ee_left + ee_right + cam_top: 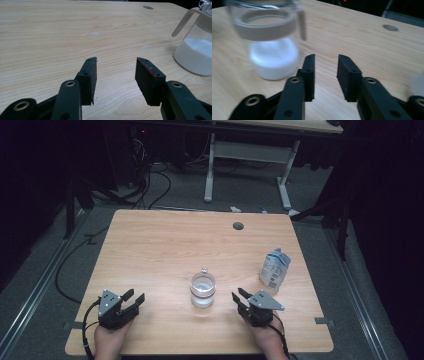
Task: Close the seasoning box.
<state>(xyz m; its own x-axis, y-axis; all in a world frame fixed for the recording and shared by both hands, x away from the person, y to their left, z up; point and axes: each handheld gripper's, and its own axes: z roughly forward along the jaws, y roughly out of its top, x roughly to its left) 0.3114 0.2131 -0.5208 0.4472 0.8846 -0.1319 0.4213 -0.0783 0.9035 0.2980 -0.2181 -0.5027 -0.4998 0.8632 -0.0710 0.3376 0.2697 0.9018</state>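
A: Where is the glass jar [203,290] now?

B: It stands upright on the counter [160,250], between the two grippers and a little forward of them, with white powder in the bottom.

A: And the left hand-held gripper [134,298]?

B: Its jaws are apart and hold nothing. It rests low, near the counter's front edge.

A: The right hand-held gripper [239,296]?

B: Also parted and empty, just beside the jar, not touching it. A white-blue pouch [274,268] stands to its right.
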